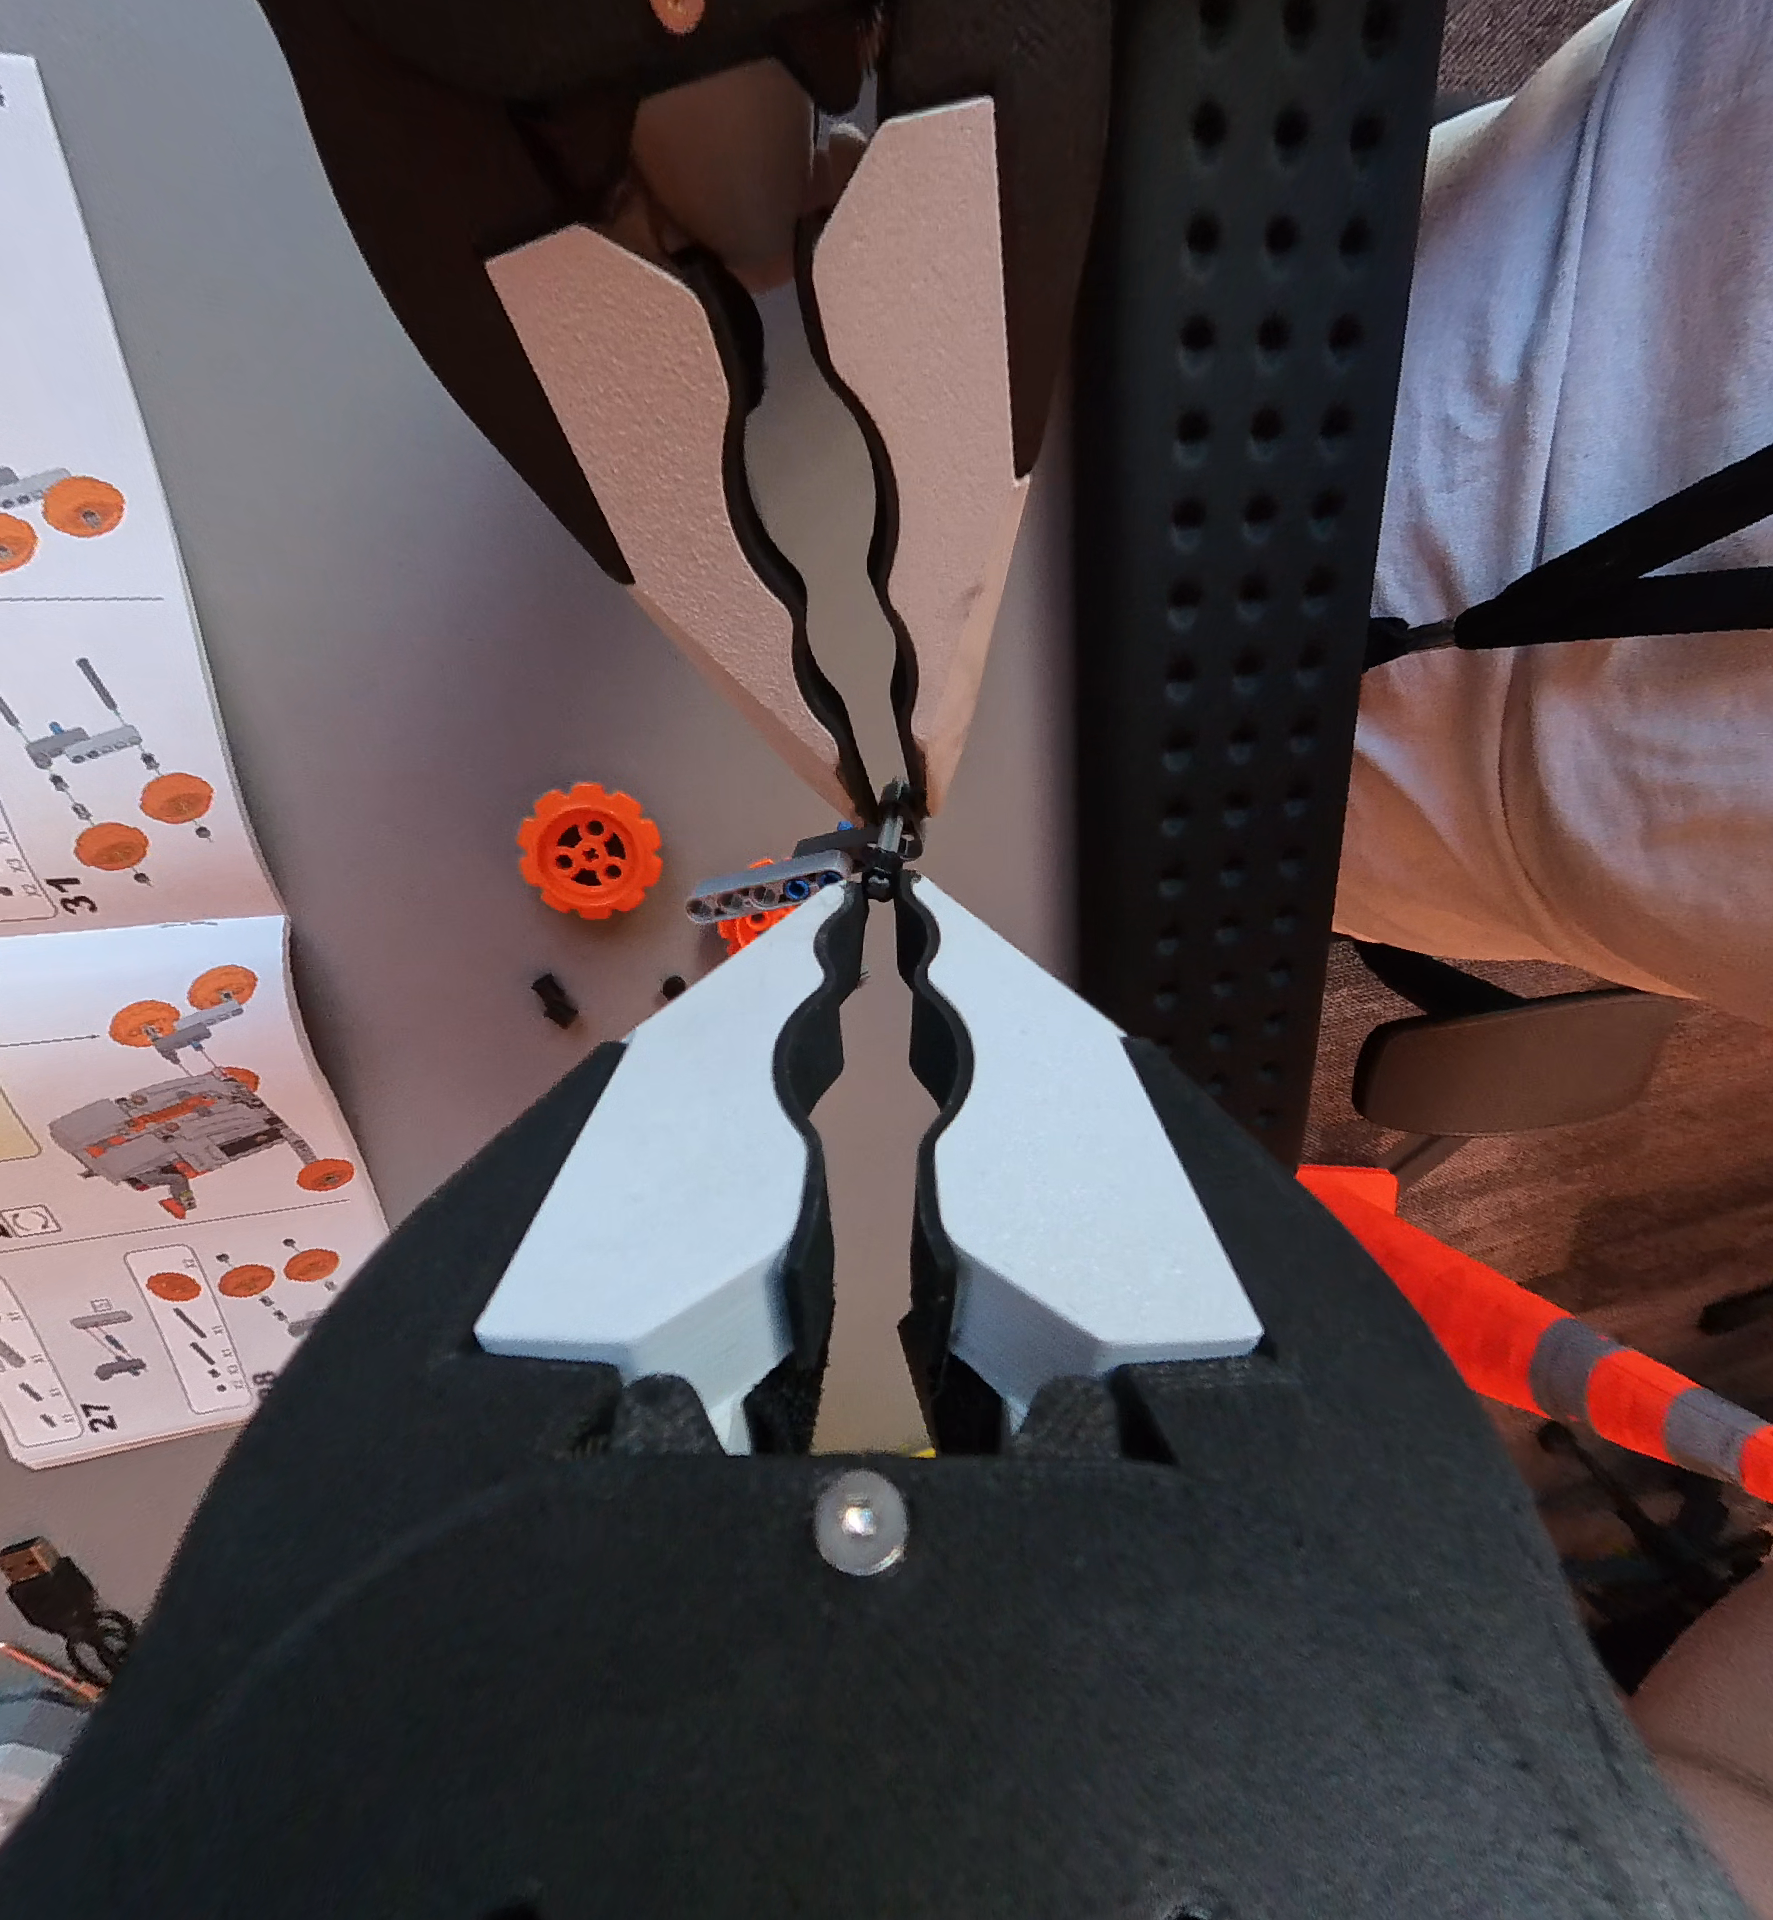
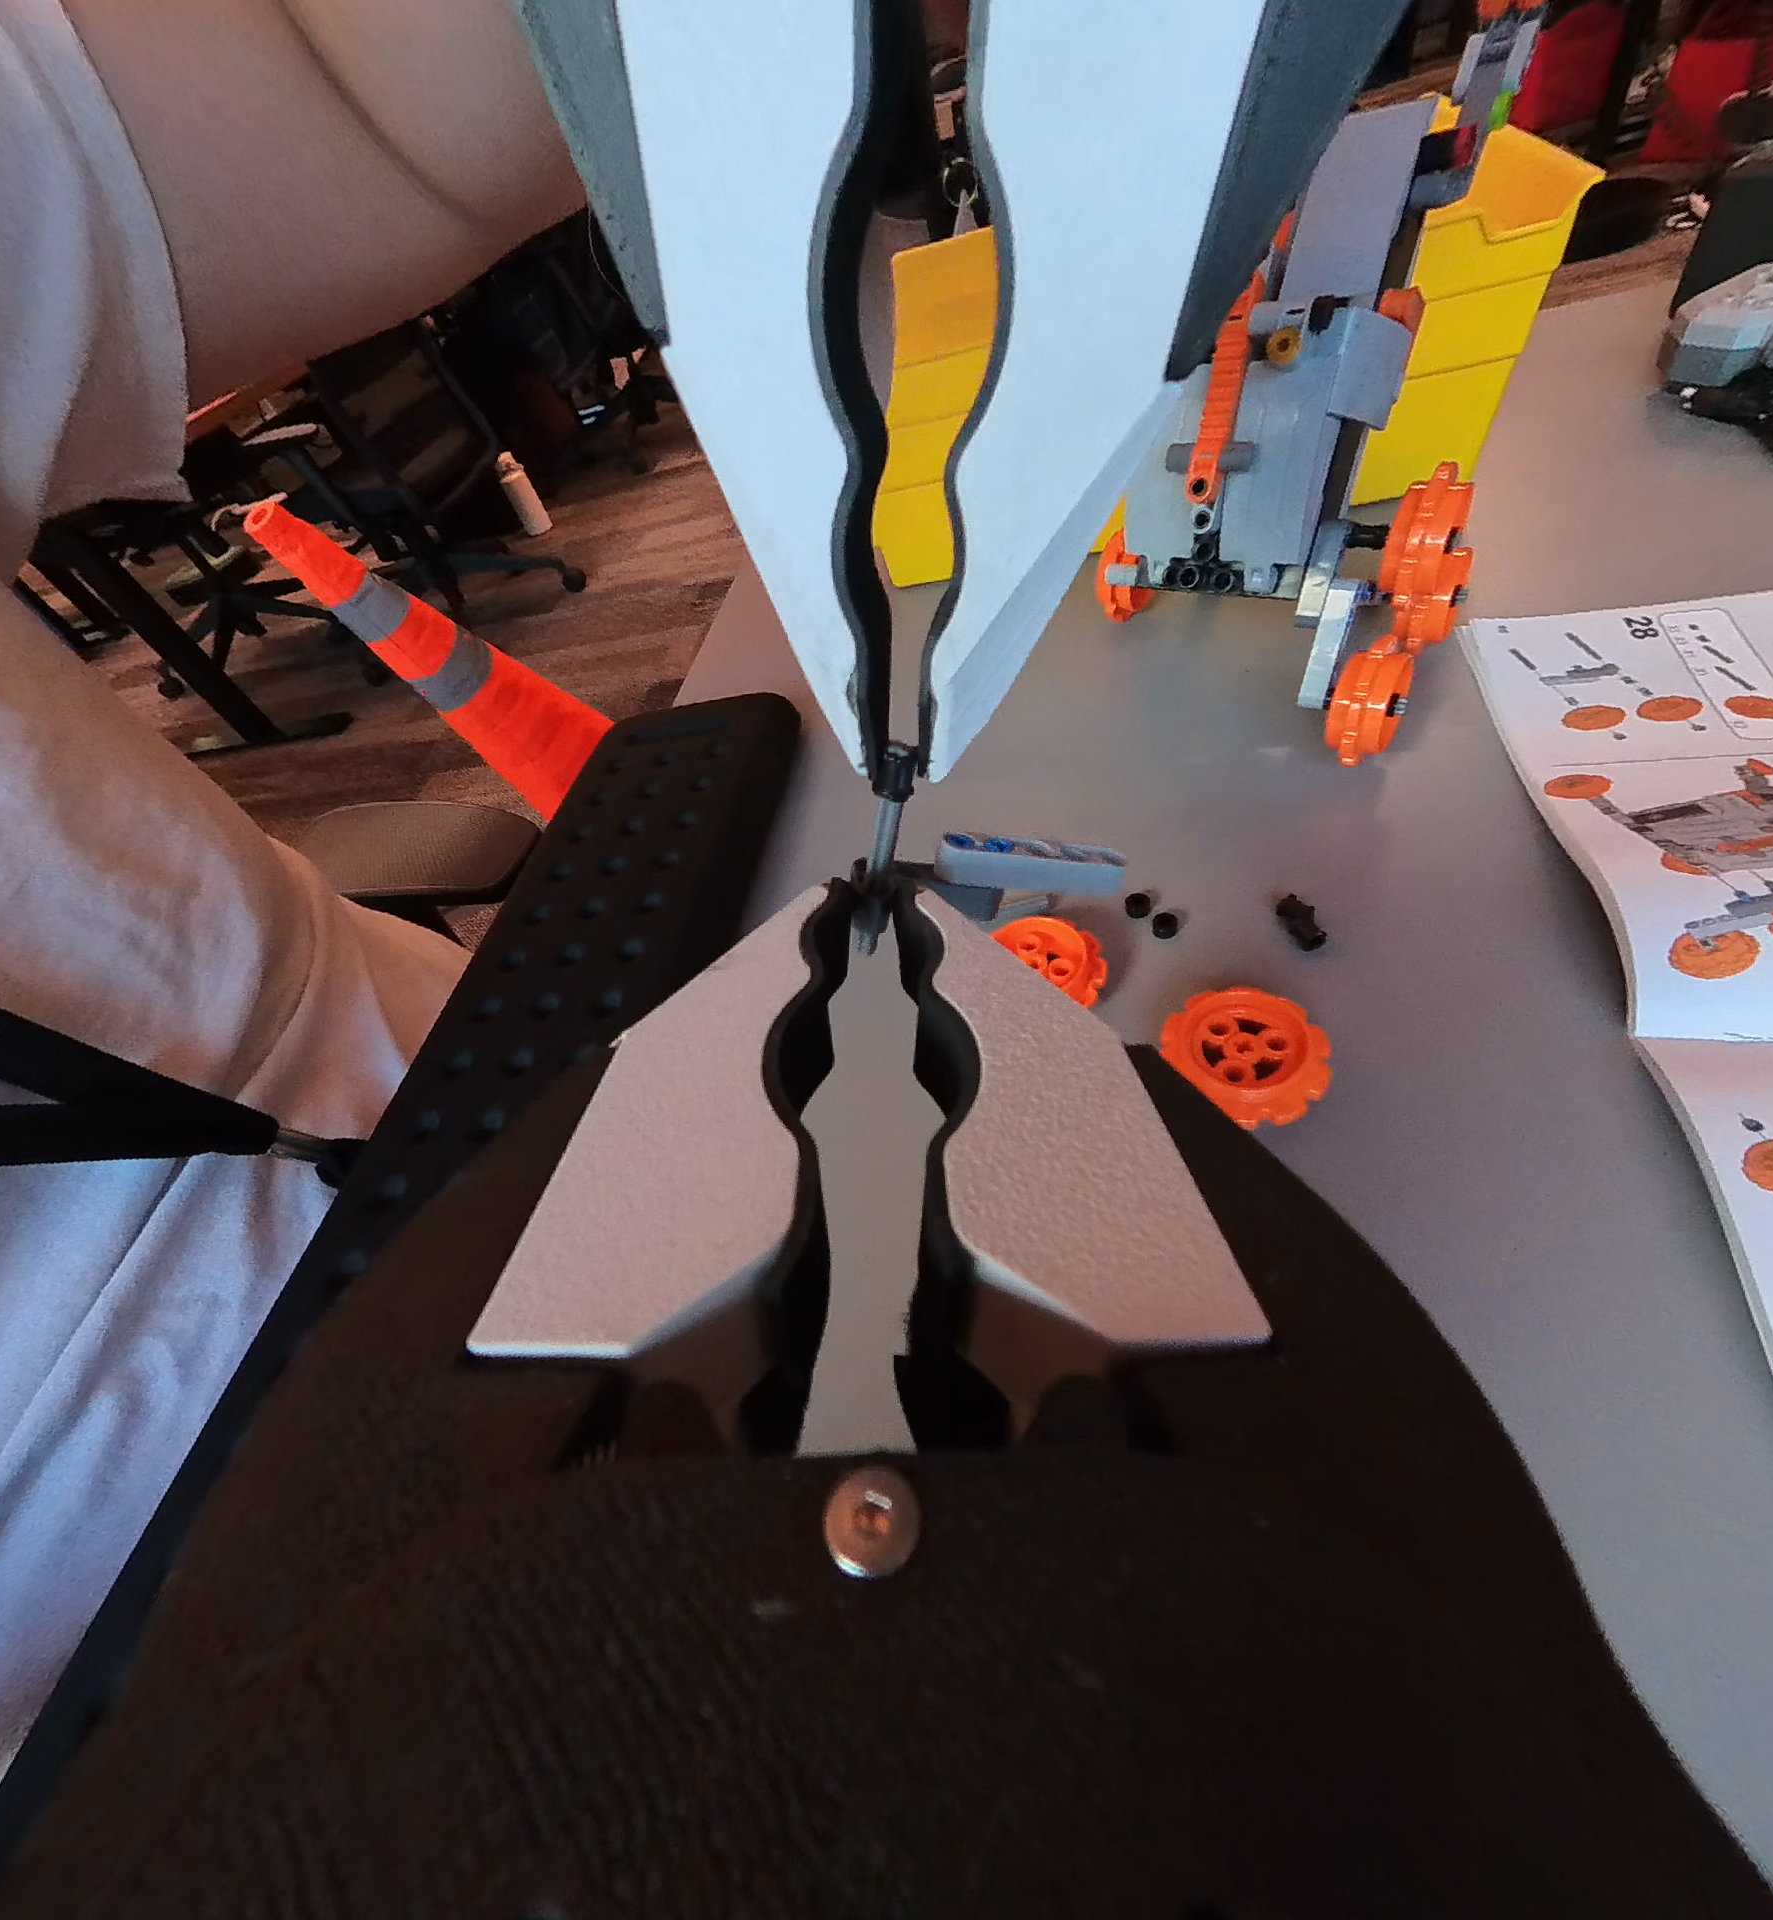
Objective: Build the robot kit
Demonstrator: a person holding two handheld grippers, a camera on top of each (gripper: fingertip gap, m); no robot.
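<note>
My left gripper and right gripper meet tip to tip above the grey table. The left gripper, with pale blue fingers, is shut on a small black bush; it also shows at the top of the right wrist view. The right gripper, with white fingers, is shut on the end of a thin dark axle that runs into the bush; it also shows at the top of the left wrist view. The bush and axle form one short line between the two tips.
On the table below lie a grey beam with blue pins, two orange wheels and small black pieces. An open instruction booklet, a grey and orange wheeled model and a yellow bin stand nearby. A black perforated strip lies along the table edge, beside a person in white. The tips of both grippers are at nearly the same place.
</note>
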